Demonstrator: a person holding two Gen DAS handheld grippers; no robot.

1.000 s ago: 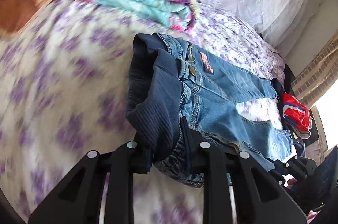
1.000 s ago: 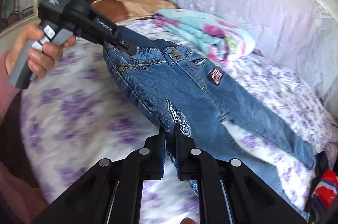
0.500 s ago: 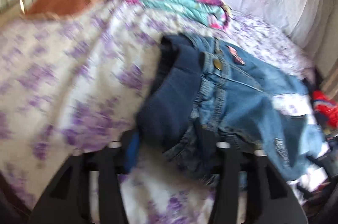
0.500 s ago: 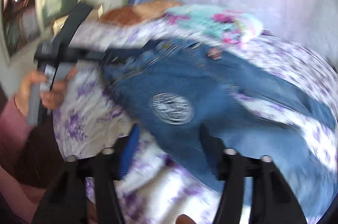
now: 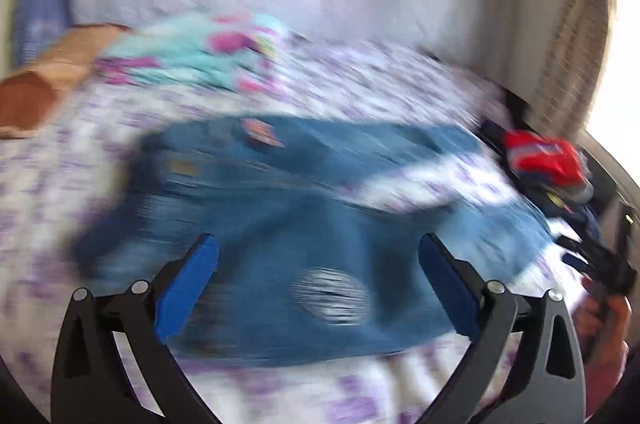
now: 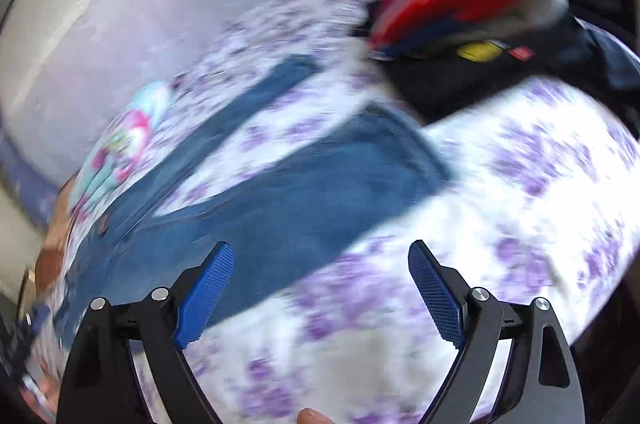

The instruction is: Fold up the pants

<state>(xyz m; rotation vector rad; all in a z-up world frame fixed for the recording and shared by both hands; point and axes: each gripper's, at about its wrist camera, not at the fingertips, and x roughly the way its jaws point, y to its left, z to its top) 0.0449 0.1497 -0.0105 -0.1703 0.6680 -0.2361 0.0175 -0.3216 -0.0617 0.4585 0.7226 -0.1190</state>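
Floral bedsheet [image 5: 72, 128] under jeans [image 5: 280, 208], beyond both gaping, empty, just-opened tongs [image 5: 318, 256].

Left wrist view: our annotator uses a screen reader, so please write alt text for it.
Motion-blurred fisheye view of blue jeans spread flat on a bed with a purple-flowered sheet, seen past the open left gripper, whose jaws have just been opening and hold nothing. A folded turquoise floral blanket lies behind, red clothing at the right.
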